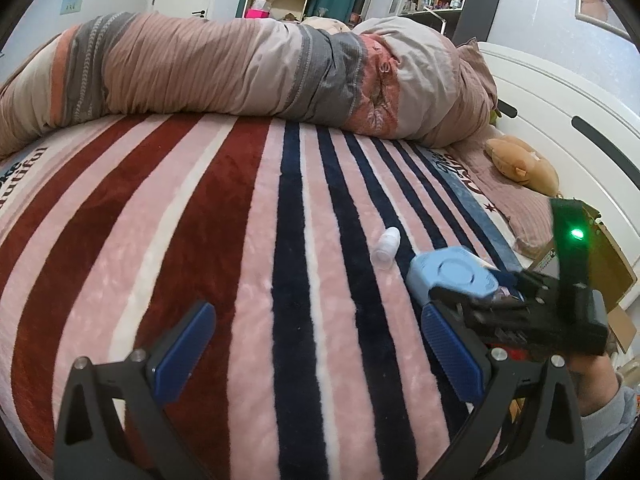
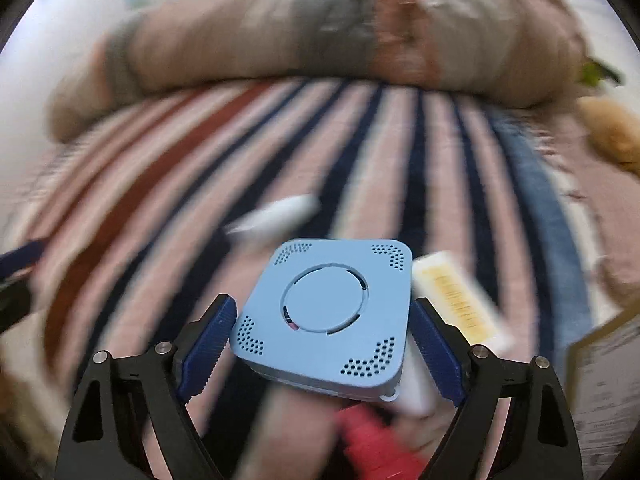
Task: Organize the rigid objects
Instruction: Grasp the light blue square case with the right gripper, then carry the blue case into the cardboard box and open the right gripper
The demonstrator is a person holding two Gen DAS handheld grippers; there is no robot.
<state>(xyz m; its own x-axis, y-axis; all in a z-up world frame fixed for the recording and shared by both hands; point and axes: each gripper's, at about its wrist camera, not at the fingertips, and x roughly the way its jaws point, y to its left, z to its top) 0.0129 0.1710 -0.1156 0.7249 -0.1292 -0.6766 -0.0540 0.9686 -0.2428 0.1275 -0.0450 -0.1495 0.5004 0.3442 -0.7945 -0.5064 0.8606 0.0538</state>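
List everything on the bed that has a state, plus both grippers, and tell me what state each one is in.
left gripper: open, empty, over the striped blanket.
right gripper: shut on the blue box, lifted.
white bottle: lying on its side.
yellow-labelled box: blurred, lying flat.
red object: too blurred to tell.

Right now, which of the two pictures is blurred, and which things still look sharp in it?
Right wrist view: motion blur smears the striped plush blanket and the small white bottle, while the light blue square plastic device between the right tongs is sharp. Left wrist view: mostly crisp, with fisheye bending at the edges; the left tongs are open.
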